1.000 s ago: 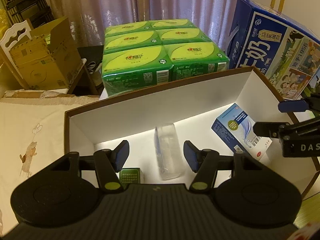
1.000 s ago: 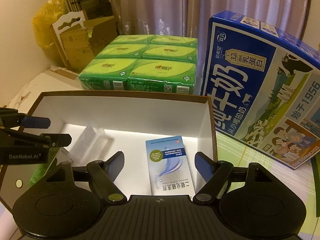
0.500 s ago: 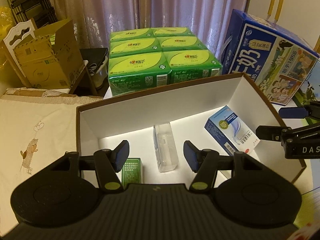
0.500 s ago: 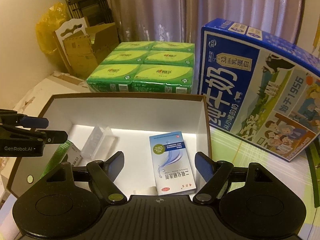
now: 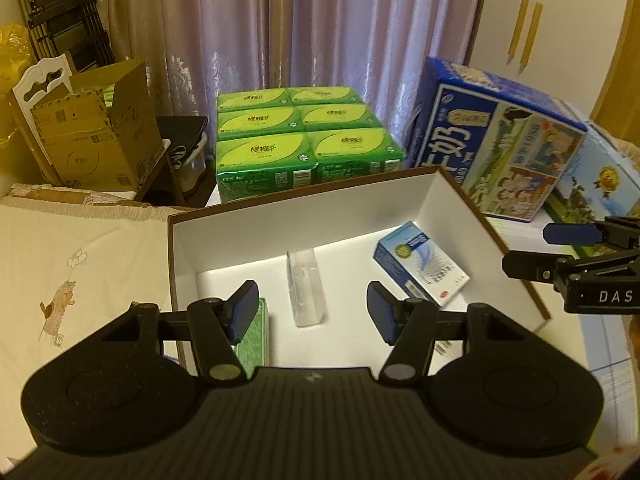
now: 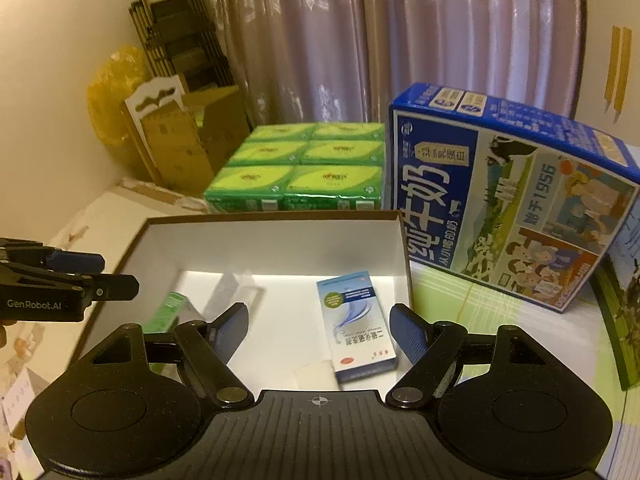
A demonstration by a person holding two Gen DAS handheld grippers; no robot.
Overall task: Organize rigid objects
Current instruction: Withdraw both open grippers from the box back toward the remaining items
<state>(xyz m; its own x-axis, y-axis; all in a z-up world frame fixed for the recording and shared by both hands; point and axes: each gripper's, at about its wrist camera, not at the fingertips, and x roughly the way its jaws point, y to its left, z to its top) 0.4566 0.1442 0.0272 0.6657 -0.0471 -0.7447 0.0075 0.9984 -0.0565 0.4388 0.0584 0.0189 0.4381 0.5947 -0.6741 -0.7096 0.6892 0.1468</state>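
Fingers of the left gripper (image 5: pixel 312 316) and right gripper (image 6: pixel 318 330) are spread apart, nothing clamped between them. Three items are held in the white-lined box (image 5: pixel 304 216), left to right: a green carton (image 5: pixel 256 340) by the left wall, a clear plastic case (image 5: pixel 306 286) mid-floor, a blue-white medicine box (image 5: pixel 420 266) toward the right wall. All three are seen beyond and below the fingertips, untouched. Both grippers are pitched downward over the box's near edge.
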